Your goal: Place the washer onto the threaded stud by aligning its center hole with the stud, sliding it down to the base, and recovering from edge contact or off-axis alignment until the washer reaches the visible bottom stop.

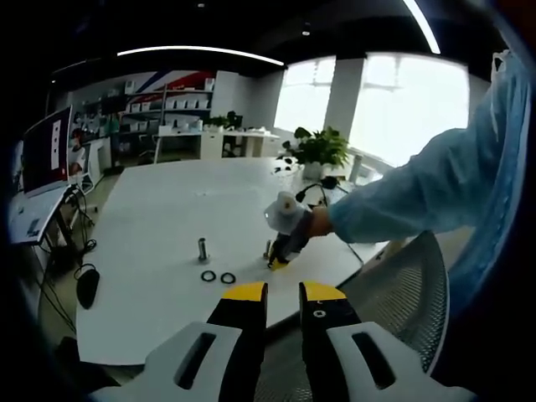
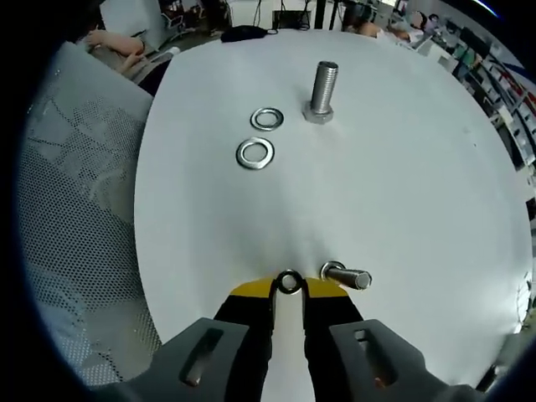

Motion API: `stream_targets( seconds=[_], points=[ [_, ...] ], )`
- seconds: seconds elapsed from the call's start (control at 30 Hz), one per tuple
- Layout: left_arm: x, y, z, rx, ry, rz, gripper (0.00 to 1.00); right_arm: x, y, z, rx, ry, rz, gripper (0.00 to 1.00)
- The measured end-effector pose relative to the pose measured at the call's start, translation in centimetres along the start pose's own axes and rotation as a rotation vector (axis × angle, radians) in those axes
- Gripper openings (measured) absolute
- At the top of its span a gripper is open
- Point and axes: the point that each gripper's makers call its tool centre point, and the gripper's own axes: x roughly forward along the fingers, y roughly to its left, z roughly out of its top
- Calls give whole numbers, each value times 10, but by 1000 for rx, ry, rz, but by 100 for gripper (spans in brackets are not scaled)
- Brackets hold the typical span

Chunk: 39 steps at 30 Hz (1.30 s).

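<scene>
A: What do we hold in the right hand-held gripper (image 2: 290,293)?

B: Its jaws are clamped on a washer (image 2: 290,282), gripped on edge at the yellow tips, low over the white surface (image 2: 402,184). In the left gripper view we see the same gripper (image 1: 280,261) come in from the right under a blue sleeve (image 1: 419,197), tips down at the surface (image 1: 159,218).

A: And the stud?

B: The stud (image 2: 322,90) stands upright on its hex head, well ahead of the held washer; in the left gripper view it is the small post (image 1: 203,249).

A: What lies around it?

B: Two spare washers lie flat just left of the stud, the far washer (image 2: 267,118) beside its base and the near washer (image 2: 255,153) a little closer to us. They show as two dark rings (image 1: 218,276) in the left gripper view. A second bolt (image 2: 347,276) lies on its side just right of our tips, close to the held washer.

A: Anything between the washer and the stud?

B: We see bare surface there; the spare washers sit off to the left of that line.

A: And the left hand-held gripper (image 1: 283,295)?

B: Its jaws stand slightly apart, holding nothing, back off the surface's near edge above a mesh chair (image 1: 402,293). A plant (image 1: 316,149) sits at the far side, and a monitor (image 1: 46,151) at the left.
</scene>
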Motion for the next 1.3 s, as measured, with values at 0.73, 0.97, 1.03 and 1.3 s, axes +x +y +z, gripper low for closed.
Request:
stream_targets(
  seconds=[0.73,0.97,1.03,1.3],
  points=[
    [0,-1,1,11,-5,-1,13,-46,-2,0,-8,-22,46,13],
    [1,-2,1,15,-7,-3,13,-61,-14,8,23,-55,6,13],
    [1,-2,1,16,-7,-4,13,-64,-15,12,24,-63,-3,13],
    [0,-2,2,17,-10,-3,13,-62,-29,21,49,-83,-76,13]
  ],
)
